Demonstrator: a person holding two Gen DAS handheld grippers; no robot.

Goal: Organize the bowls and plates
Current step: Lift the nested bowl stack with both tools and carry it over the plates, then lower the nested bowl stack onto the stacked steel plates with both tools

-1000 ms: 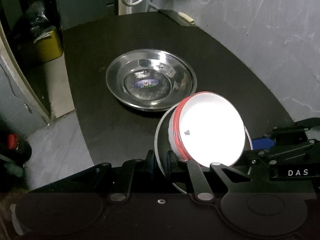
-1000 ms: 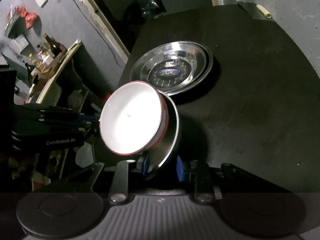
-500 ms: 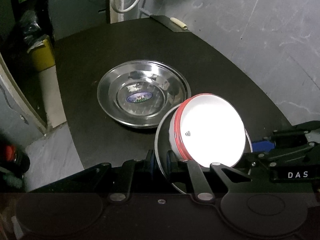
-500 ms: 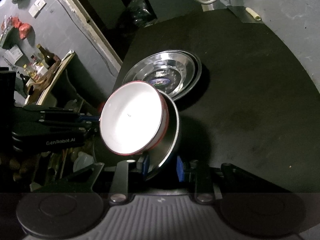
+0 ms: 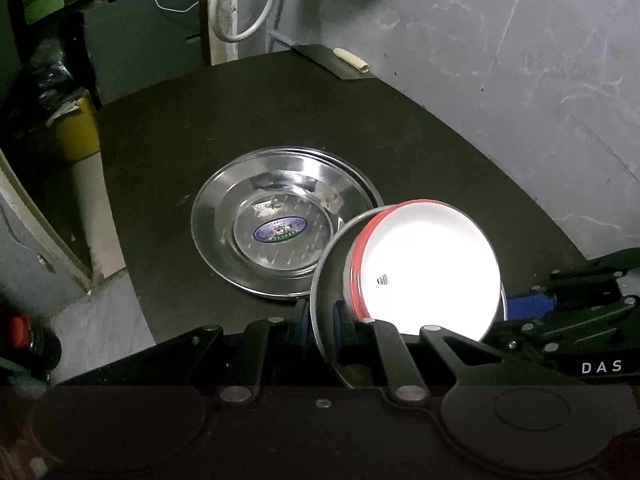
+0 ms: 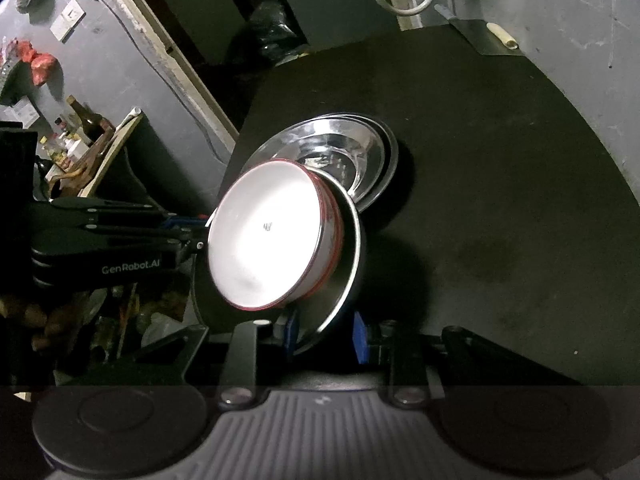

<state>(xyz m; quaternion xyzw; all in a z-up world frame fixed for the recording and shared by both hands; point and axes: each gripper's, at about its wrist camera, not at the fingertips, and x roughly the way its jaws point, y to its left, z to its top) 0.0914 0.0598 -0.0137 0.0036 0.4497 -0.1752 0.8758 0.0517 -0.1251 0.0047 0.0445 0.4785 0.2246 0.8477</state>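
Observation:
A white bowl with a red band (image 5: 428, 268) sits inside a steel plate (image 5: 326, 276). Both are held tilted above the black table (image 5: 400, 132). My left gripper (image 5: 322, 320) is shut on the plate's rim on one side. My right gripper (image 6: 324, 330) is shut on the rim on the opposite side, where the bowl (image 6: 264, 236) and plate (image 6: 352, 252) also show. A stack of steel plates (image 5: 284, 220) with a blue sticker lies flat on the table just beyond, also seen in the right wrist view (image 6: 352, 156).
A grey wall (image 5: 500, 60) runs along the table's right side. A dark flat item with a pale roll (image 5: 352, 62) lies at the far corner. A yellow box (image 5: 76, 132) stands past the table's left edge. A cluttered shelf with bottles (image 6: 80, 136) is further left.
Both grippers have carried the held plate and bowl nearer to the stacked steel plates, and its far edge now overlaps the stack's rim in view.

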